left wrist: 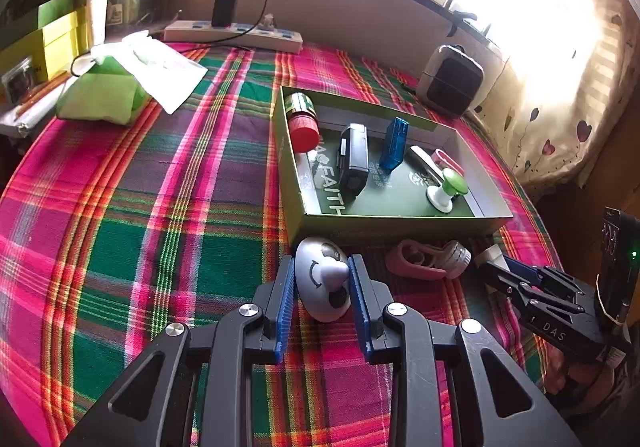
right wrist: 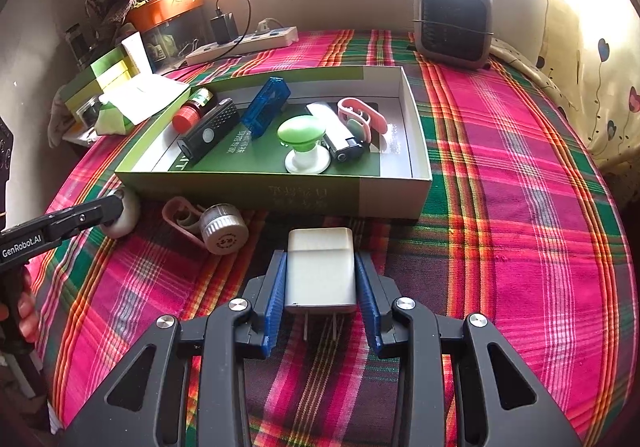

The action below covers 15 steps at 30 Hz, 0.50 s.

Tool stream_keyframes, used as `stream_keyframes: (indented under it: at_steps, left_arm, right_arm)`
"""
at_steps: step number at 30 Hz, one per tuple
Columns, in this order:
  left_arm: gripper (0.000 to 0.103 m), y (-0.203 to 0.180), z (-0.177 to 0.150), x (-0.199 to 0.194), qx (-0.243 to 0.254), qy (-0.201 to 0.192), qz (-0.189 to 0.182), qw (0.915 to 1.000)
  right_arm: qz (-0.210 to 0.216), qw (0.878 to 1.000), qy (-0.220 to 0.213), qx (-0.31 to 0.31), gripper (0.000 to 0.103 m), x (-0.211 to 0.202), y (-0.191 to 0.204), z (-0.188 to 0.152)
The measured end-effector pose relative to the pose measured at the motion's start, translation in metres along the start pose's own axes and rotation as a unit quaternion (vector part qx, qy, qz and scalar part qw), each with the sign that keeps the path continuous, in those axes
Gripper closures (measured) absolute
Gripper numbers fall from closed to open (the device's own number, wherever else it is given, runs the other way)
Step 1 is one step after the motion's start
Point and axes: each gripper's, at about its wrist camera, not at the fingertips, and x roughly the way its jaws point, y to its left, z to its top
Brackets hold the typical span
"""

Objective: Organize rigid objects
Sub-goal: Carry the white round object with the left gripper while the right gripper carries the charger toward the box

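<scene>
My left gripper (left wrist: 322,262) is shut on a silver egg-shaped gadget (left wrist: 320,287) that lies on the plaid cloth just in front of the green box (left wrist: 384,227). In the right wrist view my right gripper (right wrist: 321,257) is shut on a white plug adapter (right wrist: 320,271), prongs toward the camera, near the green box (right wrist: 280,193). The box holds a red-capped jar (right wrist: 188,117), a black device (right wrist: 210,135), a blue device (right wrist: 266,107), a green-topped knob (right wrist: 302,143), a white lighter-like piece (right wrist: 336,131) and a pink clip (right wrist: 362,115). A pink clip with a silver cap (right wrist: 222,231) lies loose between the grippers.
A power strip (right wrist: 248,41) with a black charger lies along the back wall. A small grey fan (right wrist: 454,23) stands at the back right. A green tissue pack (left wrist: 104,91) and yellow-green boxes (left wrist: 52,43) sit at the left. The cloth falls off the table's edge at the right.
</scene>
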Motion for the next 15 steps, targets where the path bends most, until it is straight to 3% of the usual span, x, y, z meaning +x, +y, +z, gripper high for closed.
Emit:
stream_keyframes:
  at_steps: [15]
  left_arm:
    - [0.078,-0.008,0.001,-0.03,0.015,-0.035,-0.005,0.9993]
  right_arm:
    - [0.009,1.0,-0.022,-0.003,0.068,-0.02,0.004,0.003]
